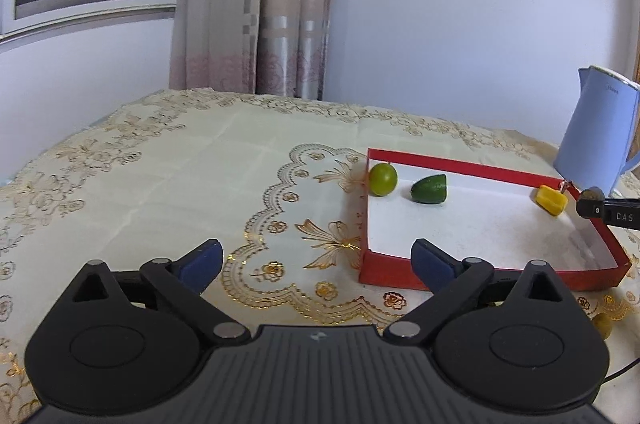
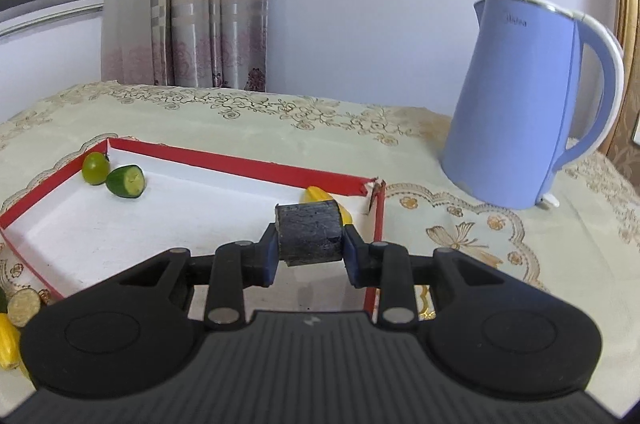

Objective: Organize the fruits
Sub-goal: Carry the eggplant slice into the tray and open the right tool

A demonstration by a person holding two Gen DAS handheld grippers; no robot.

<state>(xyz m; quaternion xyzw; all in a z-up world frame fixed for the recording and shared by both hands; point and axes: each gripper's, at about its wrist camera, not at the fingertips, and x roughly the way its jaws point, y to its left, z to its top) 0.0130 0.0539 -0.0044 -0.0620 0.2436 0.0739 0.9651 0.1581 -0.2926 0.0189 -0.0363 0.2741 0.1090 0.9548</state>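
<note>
In the red tray [image 2: 248, 166], round green fruit [image 2: 95, 167] — glossy, whole

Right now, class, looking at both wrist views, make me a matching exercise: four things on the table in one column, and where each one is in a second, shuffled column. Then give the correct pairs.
Column one:
1. round green fruit
2. dark block
3. blue kettle
4. yellow piece

Column two:
A. on the tablecloth, outside the red tray
B. in the tray's far left corner
C. clamped in the right gripper
D. in the tray near its far right corner

Pairs: 1-B, 2-C, 3-A, 4-D
</note>
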